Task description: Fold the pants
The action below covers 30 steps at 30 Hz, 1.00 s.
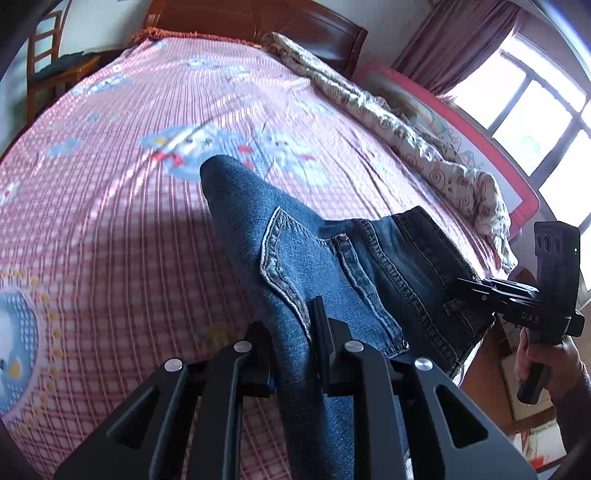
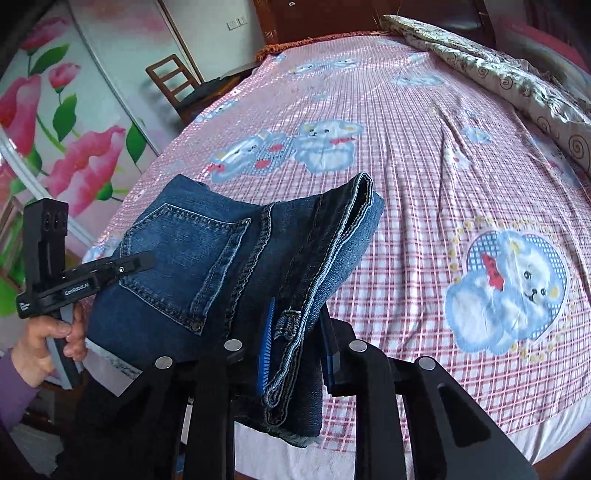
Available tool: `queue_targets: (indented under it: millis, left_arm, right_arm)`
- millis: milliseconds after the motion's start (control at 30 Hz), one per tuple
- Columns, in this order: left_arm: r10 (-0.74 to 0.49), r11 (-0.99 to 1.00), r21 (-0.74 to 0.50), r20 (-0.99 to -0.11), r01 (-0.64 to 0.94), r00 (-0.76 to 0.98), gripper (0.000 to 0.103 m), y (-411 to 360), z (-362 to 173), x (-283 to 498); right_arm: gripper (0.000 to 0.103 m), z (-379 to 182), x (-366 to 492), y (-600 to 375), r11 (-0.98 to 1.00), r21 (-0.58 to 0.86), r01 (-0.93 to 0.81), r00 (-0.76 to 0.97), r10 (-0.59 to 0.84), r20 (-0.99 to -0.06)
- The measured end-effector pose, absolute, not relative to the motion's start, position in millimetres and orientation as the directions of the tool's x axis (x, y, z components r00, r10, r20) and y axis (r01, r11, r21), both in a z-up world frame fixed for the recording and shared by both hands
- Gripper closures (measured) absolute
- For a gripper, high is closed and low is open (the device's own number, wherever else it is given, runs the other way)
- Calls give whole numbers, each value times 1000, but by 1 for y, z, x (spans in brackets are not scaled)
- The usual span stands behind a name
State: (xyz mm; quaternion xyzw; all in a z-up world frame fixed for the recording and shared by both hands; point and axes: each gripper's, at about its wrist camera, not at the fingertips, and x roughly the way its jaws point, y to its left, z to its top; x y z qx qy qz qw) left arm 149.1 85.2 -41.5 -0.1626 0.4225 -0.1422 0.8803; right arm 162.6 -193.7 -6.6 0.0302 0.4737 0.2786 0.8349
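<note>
1. Hold the left gripper (image 1: 291, 343) narrow, pads pinched on the bunched denim of the pants (image 1: 295, 236) right in front of its camera; avoid loosening, since the cloth looks thick and heavy there.
2. Hold the right gripper (image 2: 299, 332) narrow as well, clamped on the stacked edges beside the belt loop (image 2: 286, 321); check that every layer sits between the pads, or the inner ones may slide out.
3. Carry both ends level and apart enough to take up the slack, so the back pocket (image 2: 184, 258) stays flat and facing up across the span between the grippers.
4. Note where the pants are: folded into a short bundle, hung between the two grippers over the near edge of the bed, far fold reaching out above the sheet (image 1: 110, 184); cannot tell whether that fold touches.
5. Lower onto the bare checked area just ahead, far fold down first, then the gripped edge, to avoid a crease under the bundle.
6. Stay clear of the rolled quilt (image 1: 406, 129) along the far side; no need to reach toward the headboard (image 1: 258, 22).
</note>
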Motion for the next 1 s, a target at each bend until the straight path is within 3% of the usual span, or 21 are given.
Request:
queue_targets:
  millis: [167, 367, 467, 533, 600, 767, 867, 1000]
  left_arm:
    - [-357, 922, -368, -692, 118, 628, 88, 92, -22, 183]
    - [-294, 947, -309, -732, 86, 615, 87, 98, -32, 224]
    - [-220, 966, -258, -821, 1, 528, 71, 101, -63, 240]
    - [-159, 974, -220, -843, -59, 513, 42, 104, -75, 237]
    - [-95, 978, -181, -831, -106, 548, 30, 109, -72, 225]
    - [68, 982, -62, -765, -178, 641, 27, 102, -39, 179]
    - [15, 992, -78, -719, -102, 695, 23, 77, -22, 154]
    - [-67, 997, -70, -749, 22, 659, 20, 43, -33, 154]
  right_arm:
    - [84, 5, 199, -188, 848, 324, -420, 442, 503, -743]
    - [84, -21, 243, -177, 858, 358, -369, 443, 501, -744]
    - [79, -61, 249, -171, 886, 354, -300, 379, 451, -808]
    - [48, -74, 243, -178, 901, 341, -269, 402, 427, -810]
    - [46, -76, 240, -194, 903, 376, -207, 408, 429, -806]
    - [46, -49, 228, -214, 900, 418, -125, 511, 420, -751]
    - [46, -32, 245, -200, 820, 554, -141, 507, 541, -671]
    - [46, -14, 287, -141, 760, 605, -237, 450, 638, -625]
